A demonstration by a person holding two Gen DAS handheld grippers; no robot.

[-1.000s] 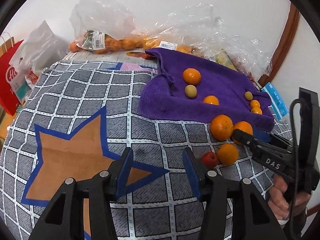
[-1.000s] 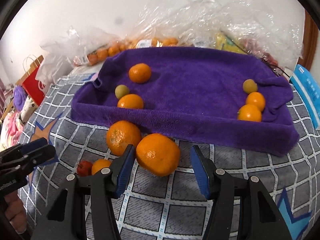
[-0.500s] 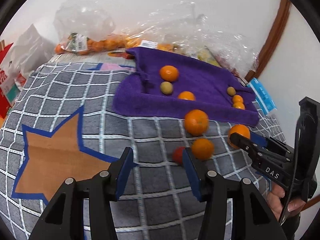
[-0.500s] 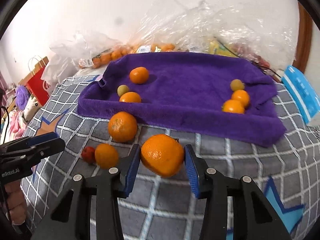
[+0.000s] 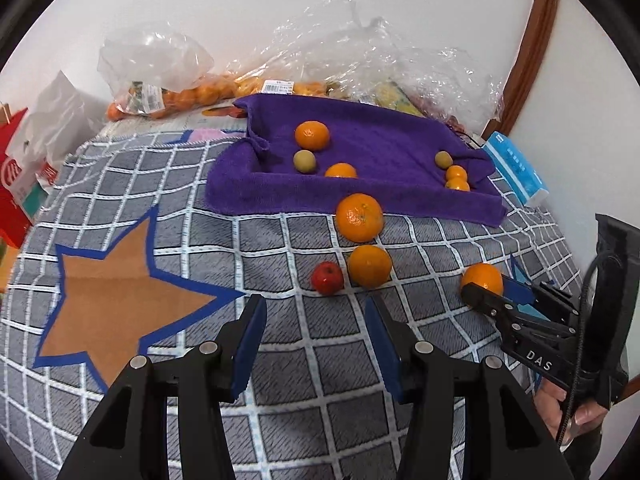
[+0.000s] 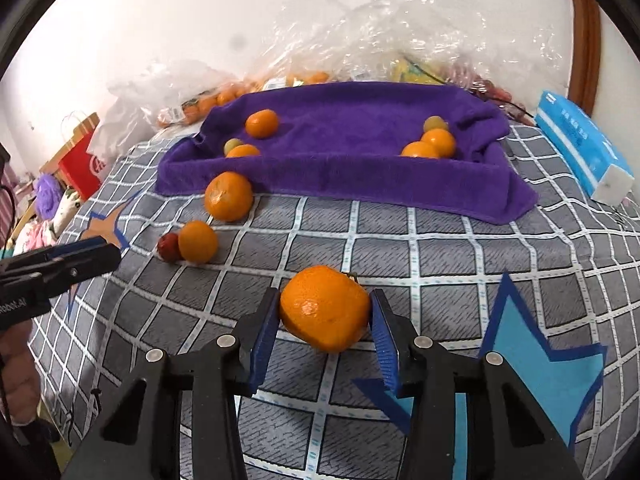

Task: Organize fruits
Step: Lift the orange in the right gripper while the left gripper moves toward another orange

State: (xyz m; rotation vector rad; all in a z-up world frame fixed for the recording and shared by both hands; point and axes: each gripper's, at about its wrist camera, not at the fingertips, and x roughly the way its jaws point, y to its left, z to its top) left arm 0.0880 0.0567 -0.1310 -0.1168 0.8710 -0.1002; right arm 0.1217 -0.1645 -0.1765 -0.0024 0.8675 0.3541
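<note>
The checked blanket (image 6: 420, 240) is soft and uneven, so anything we drop on it may roll off the edge. The purple towel (image 6: 340, 168) has a raised front fold – a low carry could snag it and scatter the fruit already inside. Our right gripper (image 6: 325, 320) is clamped on the big orange (image 6: 325, 309), off-centre and tilted – round peel could squirt out. Our left gripper (image 5: 316, 320) hangs wide and empty just short of the small orange (image 5: 369, 266) and red fruit (image 5: 327, 278), which touch; nudging one rolls the other
</note>
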